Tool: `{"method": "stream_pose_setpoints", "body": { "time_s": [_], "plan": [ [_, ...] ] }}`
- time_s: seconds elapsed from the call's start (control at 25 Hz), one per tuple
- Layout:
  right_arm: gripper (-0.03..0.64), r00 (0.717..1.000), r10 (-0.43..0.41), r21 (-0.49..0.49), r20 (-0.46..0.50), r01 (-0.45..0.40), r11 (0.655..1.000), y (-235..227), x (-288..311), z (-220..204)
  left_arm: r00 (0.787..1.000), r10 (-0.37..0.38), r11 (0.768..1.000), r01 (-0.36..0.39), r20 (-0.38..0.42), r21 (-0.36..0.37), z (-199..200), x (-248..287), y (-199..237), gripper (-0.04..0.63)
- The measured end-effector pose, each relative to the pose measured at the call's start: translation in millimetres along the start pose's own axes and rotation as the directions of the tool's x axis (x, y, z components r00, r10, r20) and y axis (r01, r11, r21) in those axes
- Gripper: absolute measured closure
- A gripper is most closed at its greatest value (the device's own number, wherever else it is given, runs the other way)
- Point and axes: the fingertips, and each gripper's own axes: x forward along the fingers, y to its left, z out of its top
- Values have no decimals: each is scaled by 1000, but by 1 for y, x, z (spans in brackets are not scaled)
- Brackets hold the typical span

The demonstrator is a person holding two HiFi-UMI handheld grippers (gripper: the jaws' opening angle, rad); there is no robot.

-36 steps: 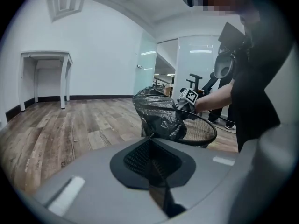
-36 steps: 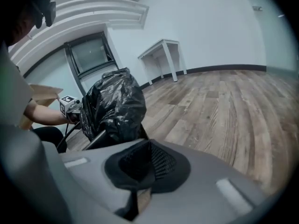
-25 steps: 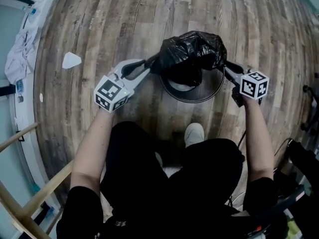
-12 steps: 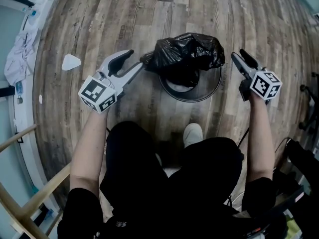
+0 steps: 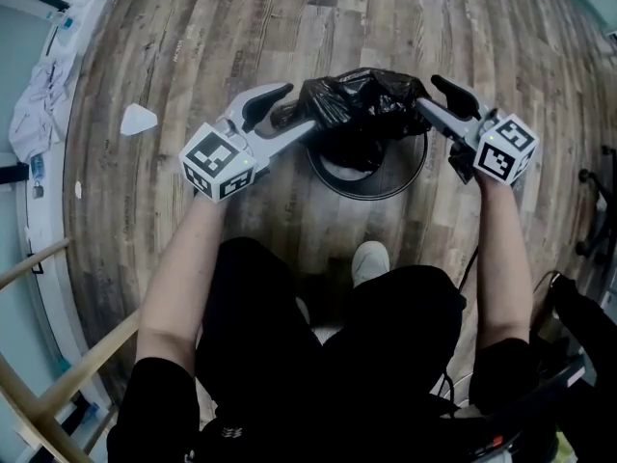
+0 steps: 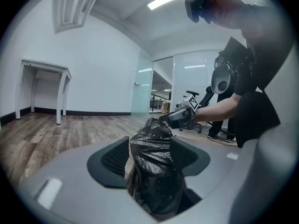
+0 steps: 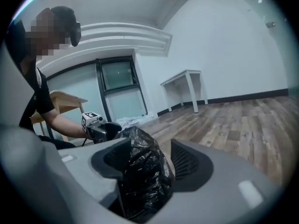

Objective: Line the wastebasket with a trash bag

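Saw the left gripper (image 5: 294, 112) spread wide, just opened further, with a crumpled black plastic trash bag (image 5: 362, 104) bunched loosely between its jaws and clear of one pad. Found the right gripper (image 5: 429, 95) about half spread, likewise just opened, with the bag's other end leaning on one pad and apart from the other. Noted the bag slung between the two tools, draped over the far rim of the round dark wastebasket (image 5: 395, 193) beneath both tips, on a wood-plank floor (image 5: 289, 27).

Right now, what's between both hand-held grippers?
The black trash bag, bunched over the wastebasket (head view). The left hand-held gripper and right hand-held gripper have just been opening their jaws, bag inside.
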Motion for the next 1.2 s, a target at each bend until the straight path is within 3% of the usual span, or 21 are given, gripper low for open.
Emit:
{"method": "stream_pose_setpoints", "body": {
  "time_s": [0.36,0.52,0.56,0.64,0.76,0.92,1.0,1.12,1.2],
  "plan": [
    [360,999,-2,-53,-43,0,999,-3,20,-9,999,-31,999,30,-37,-36,-11,15,-4,314],
    [382,997,40,-38,-62,-43,998,3,18,-20,998,-34,999,32,-44,-38,-14,18,-5,314],
    [418,997,48,-43,-62,-51,998,5,18,-22,998,-37,999,36,-41,-38,-13,18,-5,332],
    [519,997,56,-57,-57,-59,997,10,17,-23,999,-44,999,43,-29,-32,-10,17,-8,430],
    [578,996,66,-78,-53,-70,994,19,16,-22,999,-51,999,51,-13,-4,-4,12,-15,581],
    [596,995,86,-88,-45,-89,992,26,11,-22,999,-36,999,36,9,16,3,9,-15,588],
    [595,994,96,-94,-46,-100,991,28,9,-21,1000,0,1000,0,30,6,7,6,-7,532],
    [595,995,92,-127,-50,-98,987,30,7,-18,1000,25,999,-25,9,-44,0,7,6,299],
    [595,995,88,-150,-52,-95,984,32,7,-16,1000,-10,997,9,-20,-80,-9,14,4,262]
  ]
}}
